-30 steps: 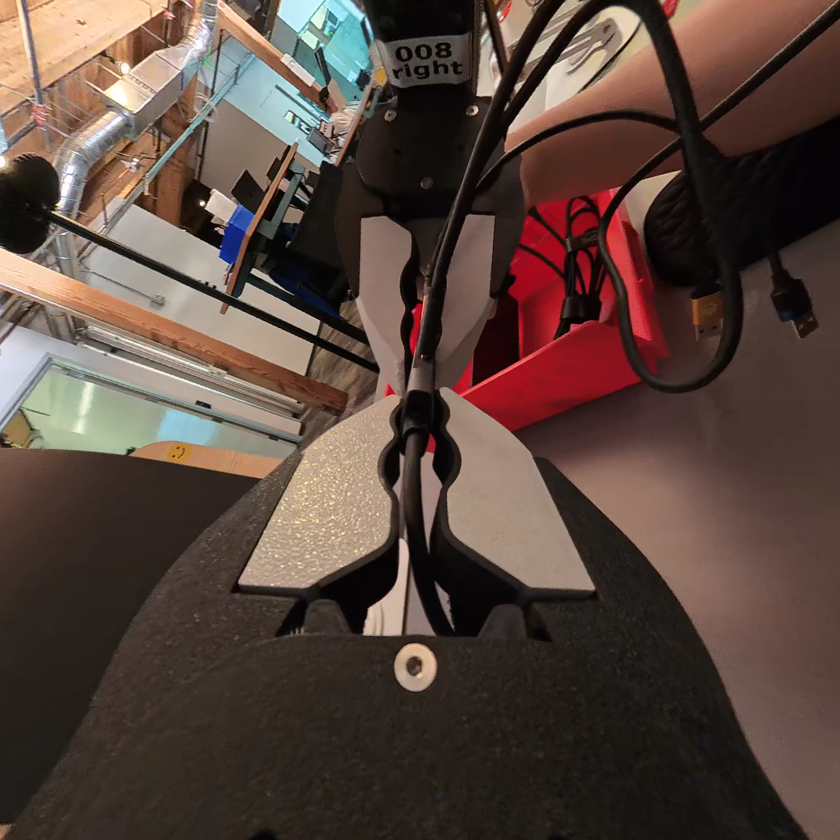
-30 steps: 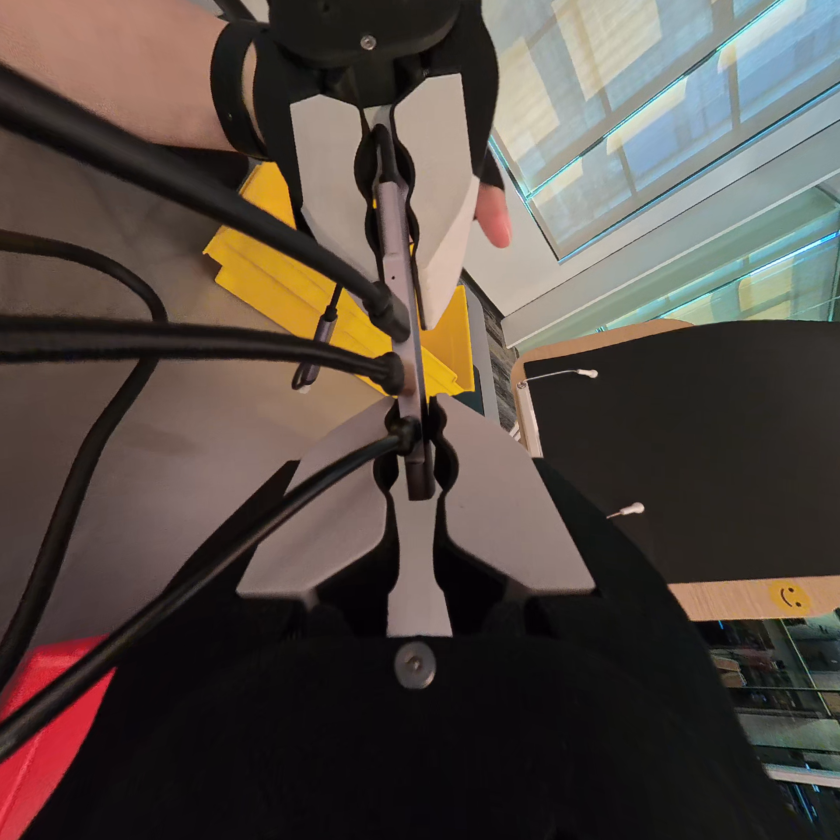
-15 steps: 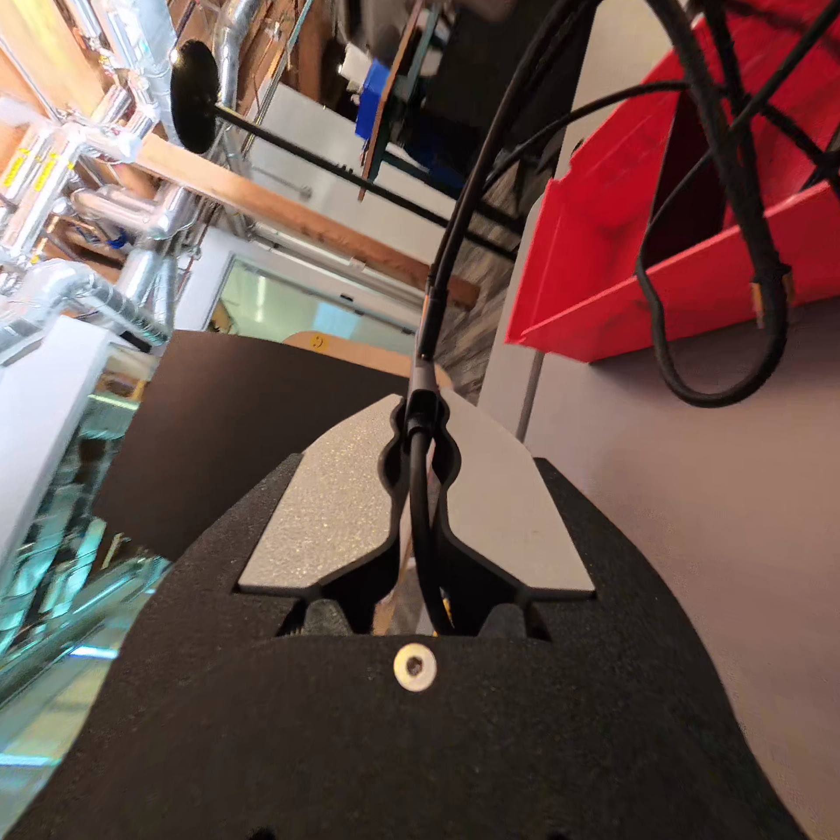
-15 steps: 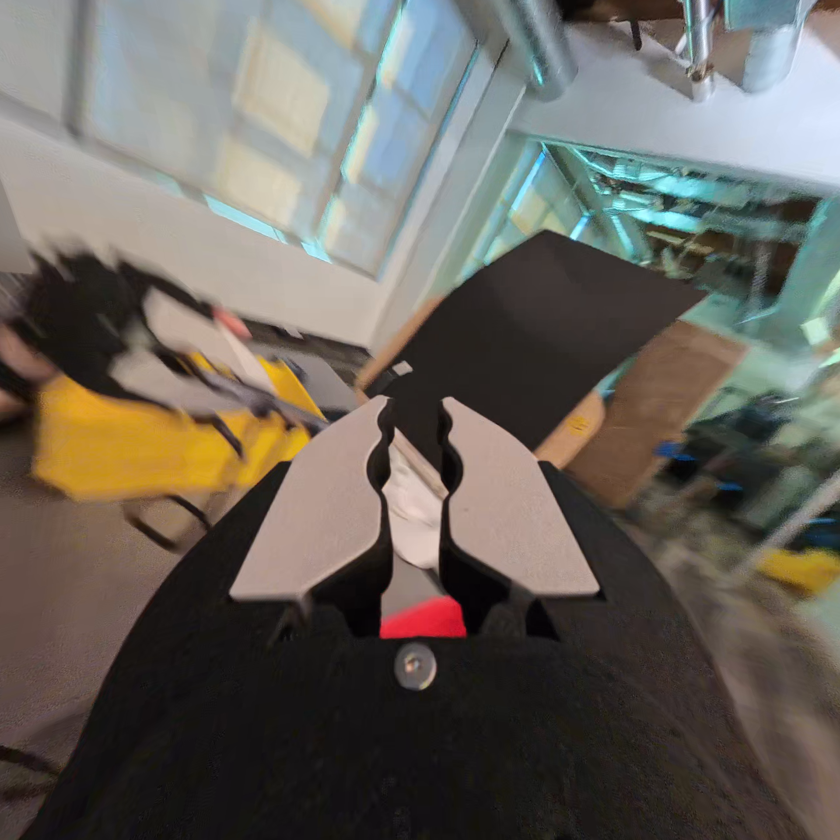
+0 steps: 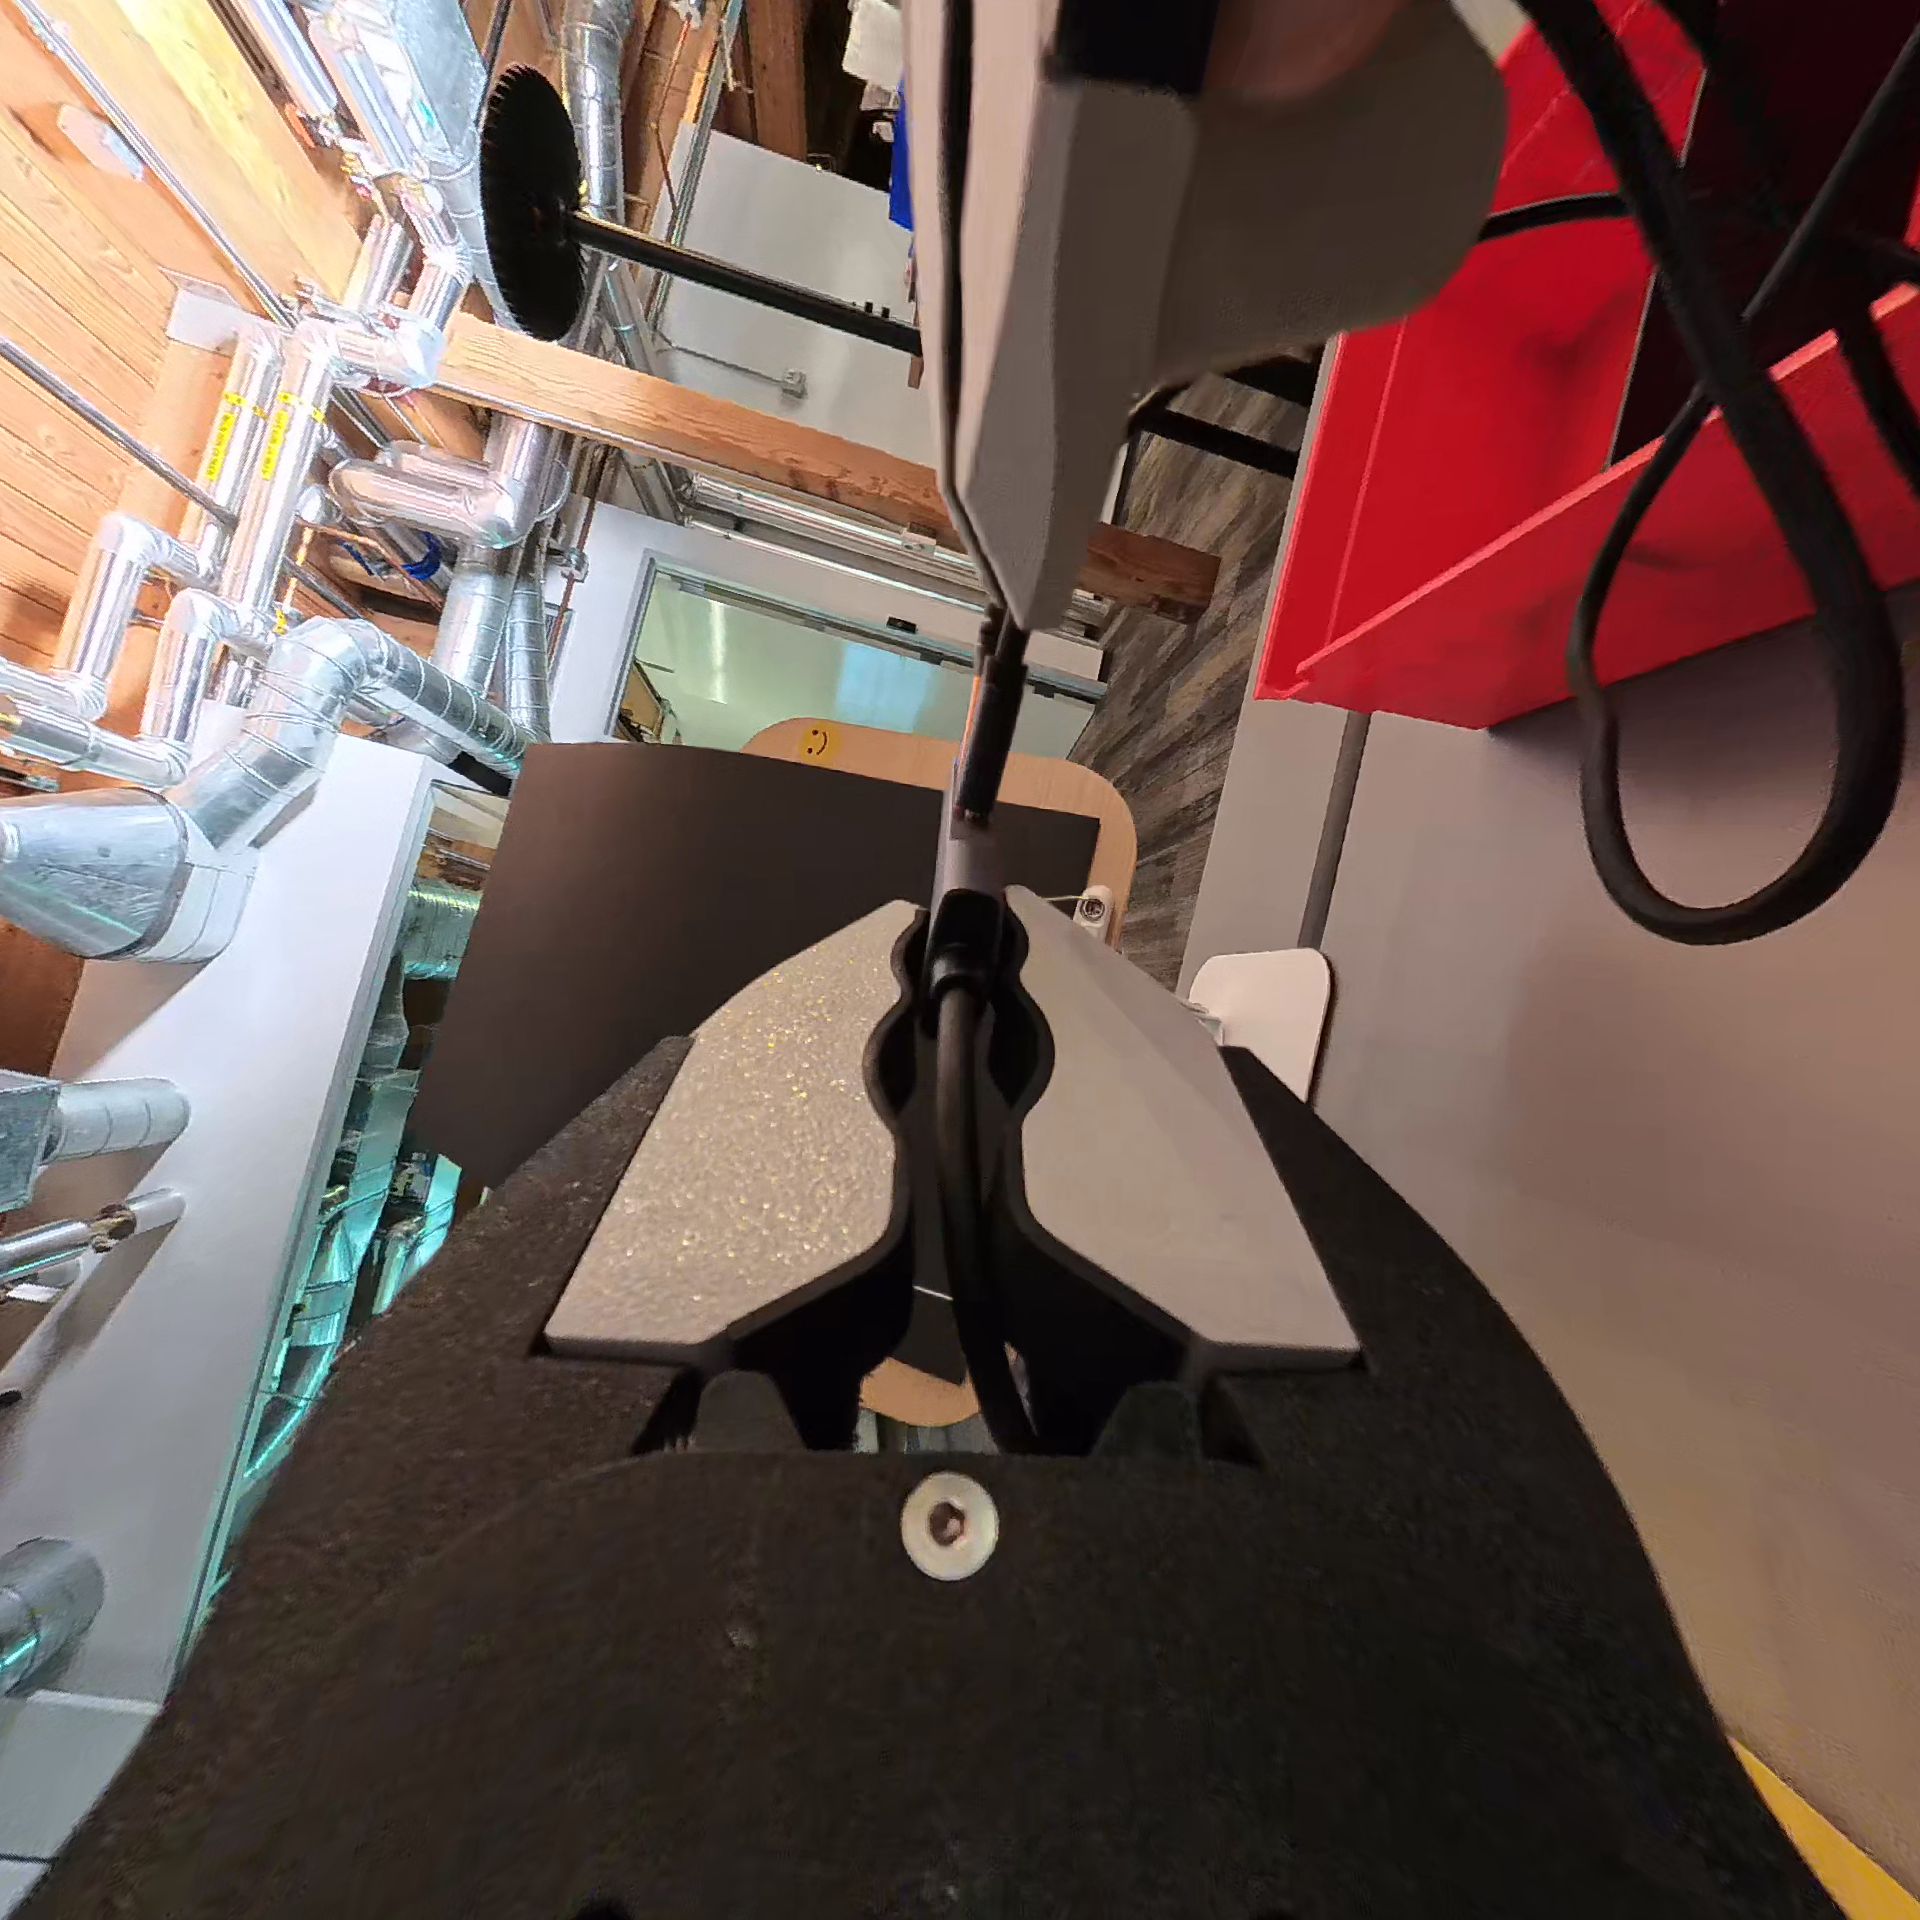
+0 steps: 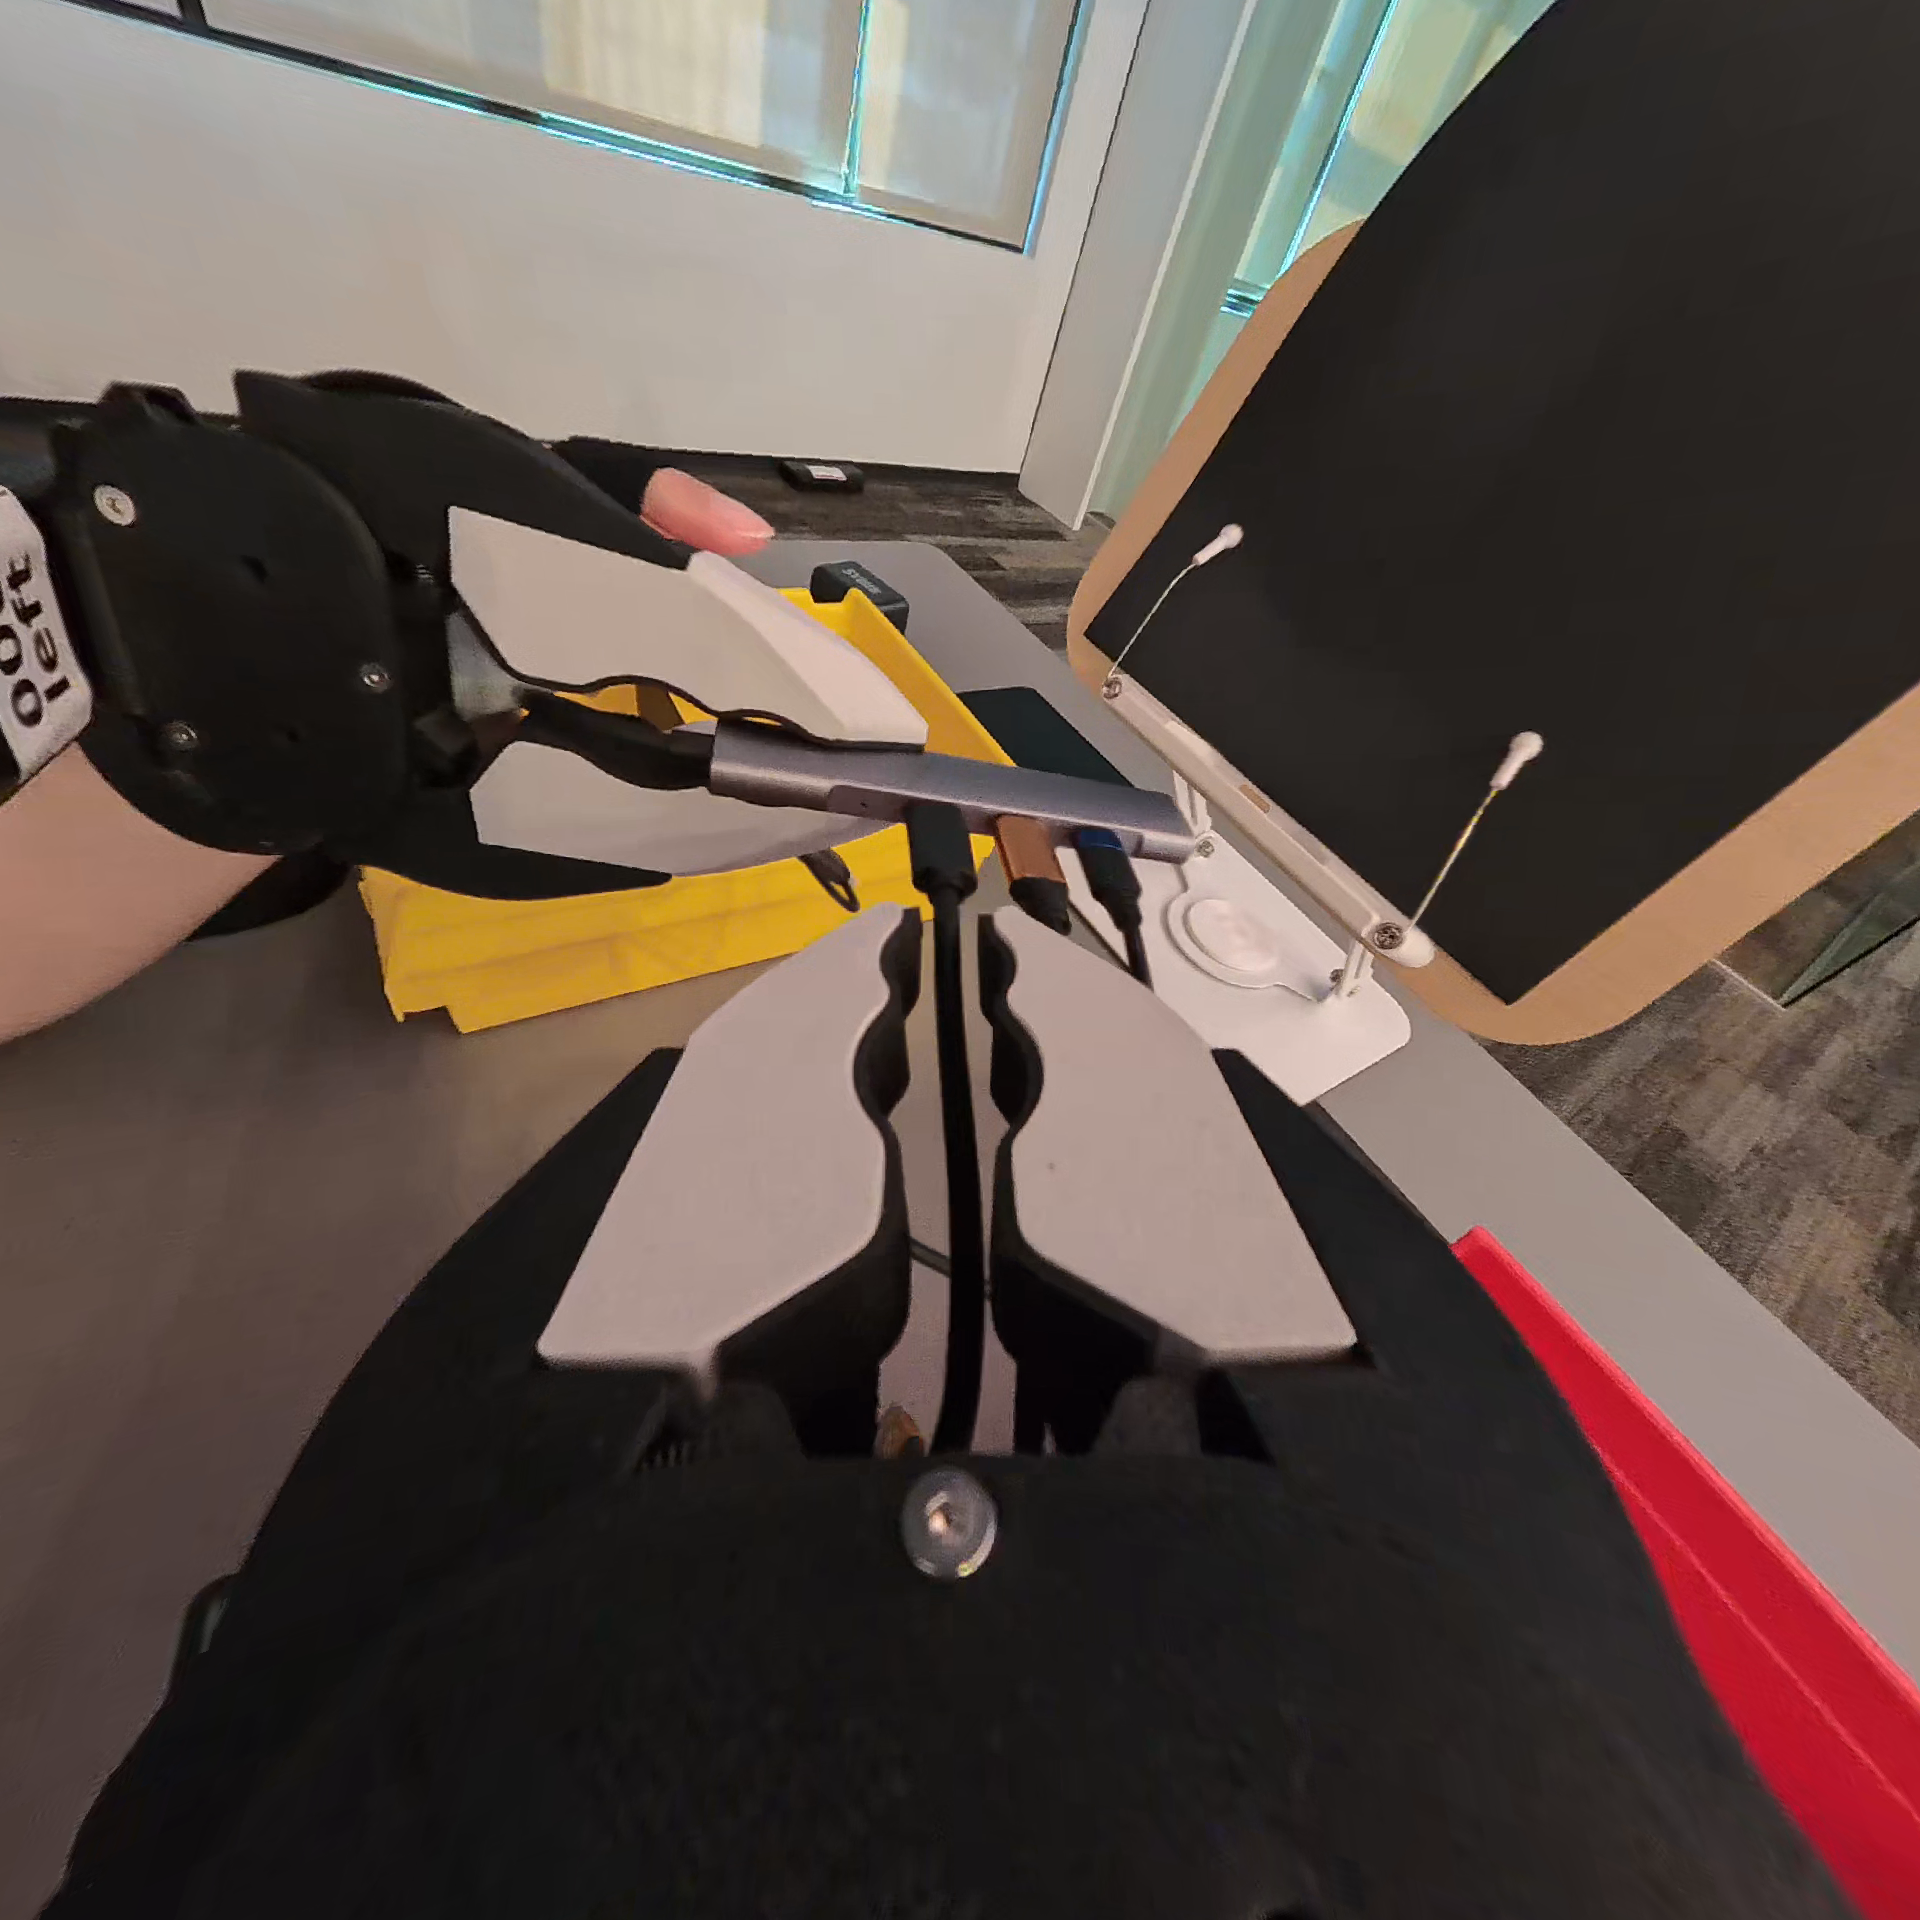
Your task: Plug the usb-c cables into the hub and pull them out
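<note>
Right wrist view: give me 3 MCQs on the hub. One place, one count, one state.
1. Whose cable runs between the right gripper's fingers?
A. blue plug
B. gold plug
C. black plug

2. How many plugs sit in the hub?
A. one
B. three
C. five

3. The left gripper is:
A. shut on the hub
B. open, clear of it
C. resting empty on the table

Answers:
1. C. The cable from the black plug drops into the right gripper.
2. B. Black, gold plug and blue plug are all in the hub.
3. A. The left gripper clamps the hub's end, holding it above the table.
</note>
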A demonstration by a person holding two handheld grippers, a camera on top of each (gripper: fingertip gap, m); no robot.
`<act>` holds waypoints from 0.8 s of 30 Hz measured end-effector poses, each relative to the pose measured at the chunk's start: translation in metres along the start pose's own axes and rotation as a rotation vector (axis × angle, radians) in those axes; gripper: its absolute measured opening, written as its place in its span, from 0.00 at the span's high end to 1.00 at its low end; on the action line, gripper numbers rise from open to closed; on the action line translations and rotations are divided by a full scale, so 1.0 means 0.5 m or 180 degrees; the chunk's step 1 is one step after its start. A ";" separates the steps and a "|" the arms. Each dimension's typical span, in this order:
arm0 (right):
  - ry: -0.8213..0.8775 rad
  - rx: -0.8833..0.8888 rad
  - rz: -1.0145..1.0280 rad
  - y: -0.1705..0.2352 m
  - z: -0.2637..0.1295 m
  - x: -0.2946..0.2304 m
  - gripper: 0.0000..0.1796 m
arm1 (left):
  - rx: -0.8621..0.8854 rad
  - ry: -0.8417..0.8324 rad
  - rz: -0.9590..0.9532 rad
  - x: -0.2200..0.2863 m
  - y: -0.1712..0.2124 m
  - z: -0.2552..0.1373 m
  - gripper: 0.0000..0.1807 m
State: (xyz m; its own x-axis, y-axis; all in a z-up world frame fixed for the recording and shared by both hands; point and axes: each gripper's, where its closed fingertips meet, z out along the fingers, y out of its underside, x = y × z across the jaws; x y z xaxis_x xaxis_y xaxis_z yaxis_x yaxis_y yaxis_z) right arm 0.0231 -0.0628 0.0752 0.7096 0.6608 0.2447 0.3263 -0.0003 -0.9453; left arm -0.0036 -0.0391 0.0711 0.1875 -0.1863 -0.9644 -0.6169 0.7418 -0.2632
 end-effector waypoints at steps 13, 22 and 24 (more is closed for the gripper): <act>0.0338 0.0118 -0.0181 -0.002 0.013 0.006 0.92 | -0.0048 -0.0016 -0.0050 0.004 -0.005 0.006 0.95; 0.0105 0.0223 0.0035 -0.002 0.011 0.004 0.93 | 0.0001 -0.0097 0.0001 0.003 -0.007 0.006 0.95; 0.0067 0.0251 0.0128 -0.002 0.012 0.005 0.93 | -0.0013 -0.0154 0.0053 0.000 -0.007 0.006 0.95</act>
State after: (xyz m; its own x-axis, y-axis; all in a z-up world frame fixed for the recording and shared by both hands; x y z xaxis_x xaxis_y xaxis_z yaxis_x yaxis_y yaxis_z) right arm 0.0210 -0.0568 0.0754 0.7344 0.6455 0.2099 0.2476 0.0331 -0.9683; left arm 0.0010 -0.0398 0.0719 0.2139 -0.1423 -0.9664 -0.6233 0.7419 -0.2472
